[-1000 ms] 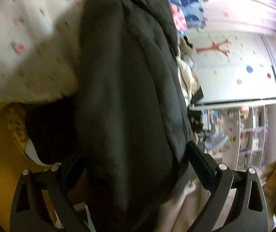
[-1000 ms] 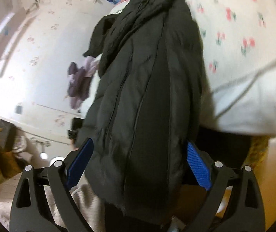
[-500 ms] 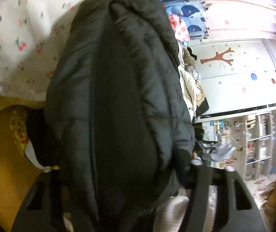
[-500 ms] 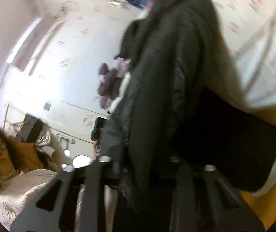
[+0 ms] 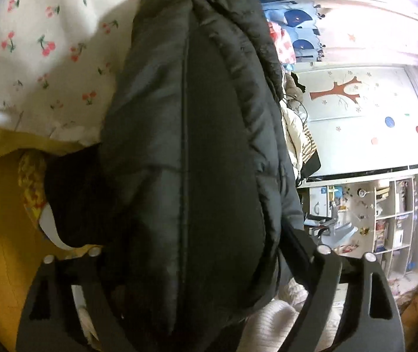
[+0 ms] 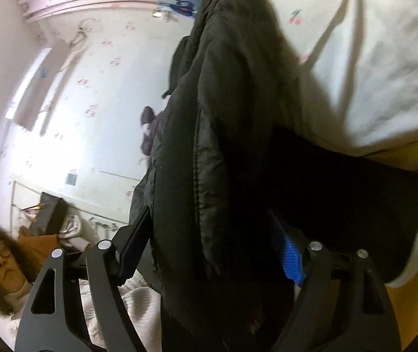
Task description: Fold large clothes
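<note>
A black puffer jacket (image 5: 185, 146) hangs in a long fold off the bed's edge and fills the middle of both views. In the left wrist view its lower bulk sits between the fingers of my left gripper (image 5: 194, 240), whose jaws are opening; the left fingertip is hidden behind the fabric. The right wrist view shows the jacket (image 6: 223, 146) from its other side. It passes between the blue pads (image 6: 291, 252) of my right gripper (image 6: 209, 223), whose jaws are also opening and stand wide beside the cloth.
A white cherry-print bedsheet (image 5: 47, 58) lies behind the jacket, with a separate black cloth (image 5: 71, 199) under its edge. A person in a white sweater (image 6: 138, 302) sits close below. A wardrobe (image 5: 355, 117), shelves (image 5: 385, 214) and piled clothes (image 5: 297, 129) stand beyond.
Both grippers stood wide, squeezed in on the jacket half a second ago, and have spread apart again. The right gripper has sunk lower along the jacket.
</note>
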Available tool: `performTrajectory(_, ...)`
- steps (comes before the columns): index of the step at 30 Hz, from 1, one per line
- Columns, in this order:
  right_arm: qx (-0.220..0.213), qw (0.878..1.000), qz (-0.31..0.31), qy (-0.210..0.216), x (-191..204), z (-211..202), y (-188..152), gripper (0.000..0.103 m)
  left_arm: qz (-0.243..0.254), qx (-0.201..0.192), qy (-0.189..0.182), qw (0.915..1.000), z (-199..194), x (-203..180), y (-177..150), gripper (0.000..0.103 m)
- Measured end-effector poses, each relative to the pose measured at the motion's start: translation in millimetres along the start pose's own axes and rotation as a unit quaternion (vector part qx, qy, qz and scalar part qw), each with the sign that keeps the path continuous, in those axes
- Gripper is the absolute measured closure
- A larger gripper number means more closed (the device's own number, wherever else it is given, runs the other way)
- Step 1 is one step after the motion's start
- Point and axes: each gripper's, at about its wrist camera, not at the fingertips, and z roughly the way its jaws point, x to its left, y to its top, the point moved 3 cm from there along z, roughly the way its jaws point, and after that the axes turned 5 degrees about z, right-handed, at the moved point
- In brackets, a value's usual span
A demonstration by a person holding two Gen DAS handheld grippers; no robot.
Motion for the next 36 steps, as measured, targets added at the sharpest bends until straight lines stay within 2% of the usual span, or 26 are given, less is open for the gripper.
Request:
performTrajectory(1,-0.009,1.0,-0.018,-0.007,4.4,2.4,-0.3,0.031,0.002,-0.007,0.002,1.0,1.5,-3.0,0.2,0.021)
performTrajectory(2,-0.017,0.999,-0.028,-0.01,8.7,3.7,0.2,0.036,0.006,-0.012,0.006,0.9999,1.1,-4.1,-0.9,0.029)
performTrajectory(4,-0.035,0.998,-0.056,0.016,24.1,-1.4,-0.9,0.082,0.015,-0.027,0.019,0.9994,-0.3,-15.4,-1.6,0.05)
performTrajectory(7,-0.045,0.993,-0.104,0.022,56.8,-5.5,-1.7,0.091,0.035,-0.048,0.04,0.9975,-10.1,-37.0,-3.8,0.075)
performTrajectory(9,-0.038,0.99,-0.131,0.032,77.9,-4.0,-3.3,0.093,0.051,-0.064,0.033,0.9961,-18.7,-55.3,-4.6,0.083)
performTrajectory(11,-0.031,0.986,-0.156,0.045,102.8,0.6,-6.5,0.094,0.075,-0.087,-0.001,0.9934,-31.9,-83.1,-7.1,0.089)
performTrajectory(14,-0.027,0.98,-0.184,0.077,135.7,-6.5,-23.3,0.094,0.127,-0.109,-0.048,0.9847,-58.5,-121.2,-20.4,0.089)
performTrajectory(16,-0.03,0.977,-0.188,0.095,141.6,-27.6,-33.6,0.094,0.154,-0.099,-0.064,0.981,-69.4,-131.9,-33.2,0.089)
performTrajectory(18,-0.034,0.982,-0.168,0.083,129.5,-43.0,-40.8,0.094,0.166,-0.072,-0.06,0.9817,-71.9,-127.4,-44.3,0.089)
performTrajectory(20,-0.026,0.988,-0.132,0.071,104.4,-49.7,-47.3,0.094,0.143,-0.034,-0.058,0.9875,-65.3,-101.4,-53.0,0.089)
performTrajectory(22,-0.022,0.993,-0.096,0.07,79.3,-46.8,-58.7,0.094,0.102,-0.018,-0.054,0.9932,-57.7,-68.3,-57.2,0.089)
performTrajectory(24,-0.04,0.99,-0.088,0.098,72.7,-50.9,-58.0,0.094,0.075,-0.036,-0.076,0.9936,-60.4,-53.1,-56.9,0.089)
performTrajectory(25,-0.057,0.986,-0.094,0.123,77.8,-53.7,-54.7,0.094,0.072,-0.057,-0.094,0.9913,-66.4,-53.2,-53.3,0.089)
performTrajectory(27,-0.082,0.978,-0.112,0.159,91.8,-57.7,-41.4,0.094,0.075,-0.097,-0.119,0.9852,-79.6,-62.0,-40.6,0.089)
performTrajectory(28,-0.099,0.97,-0.126,0.183,103.7,-59.4,-26.4,0.094,0.077,-0.126,-0.135,0.9798,-89.4,-69.4,-29.4,0.089)
performTrajectory(31,-0.132,0.955,-0.148,0.218,131.2,-65.2,18.1,0.094,0.076,-0.192,-0.16,0.9653,-113.4,-86.4,9.8,0.089)
performTrajectory(34,-0.153,0.95,-0.163,0.218,158.3,-59.5,78.9,0.094,0.063,-0.241,-0.181,0.9516,-124.0,-102.7,66.3,0.089)
performTrajectory(36,-0.166,0.949,-0.165,0.209,169.1,-53.2,122.7,0.094,0.054,-0.262,-0.178,0.9471,-126.1,-110.5,104.9,0.089)
